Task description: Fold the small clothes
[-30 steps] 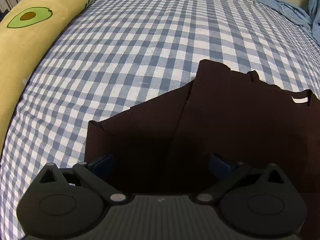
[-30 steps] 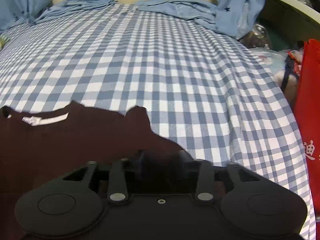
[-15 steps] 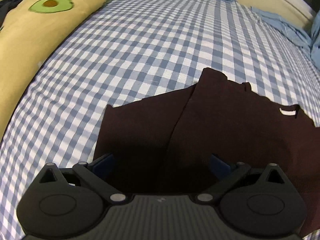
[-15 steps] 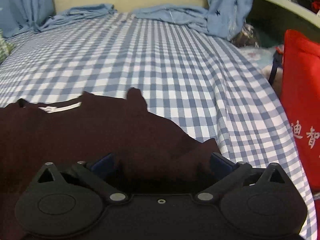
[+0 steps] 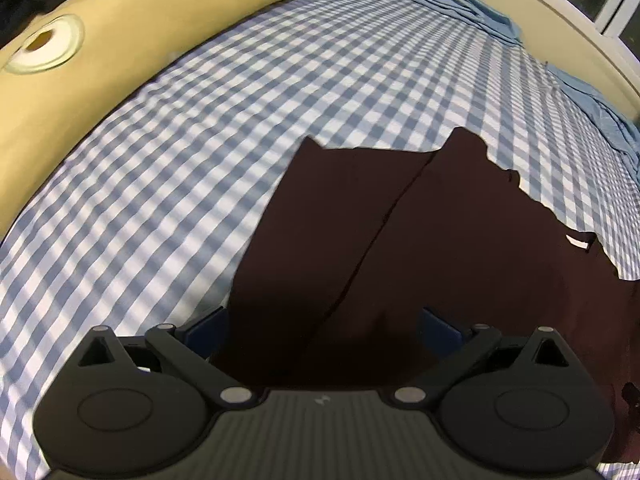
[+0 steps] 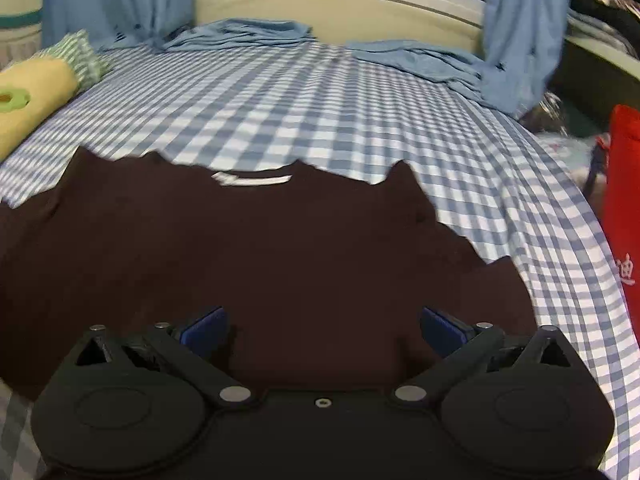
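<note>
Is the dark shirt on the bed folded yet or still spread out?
Mostly spread: the dark shirt lies flat on the checked sheet, neck label showing, one sleeve side folded in.

The left gripper (image 5: 322, 326) is matte black plastic with a ribbed grey centre panel bearing a small pale mark. Two round black discs flank it, and slanted black link arms are pinned with silver rivets. Its fingers (image 5: 206, 326) carry dark blue pads. The right gripper (image 6: 322, 326) matches it, with brighter blue pads and a small silver screw at its centre.
</note>
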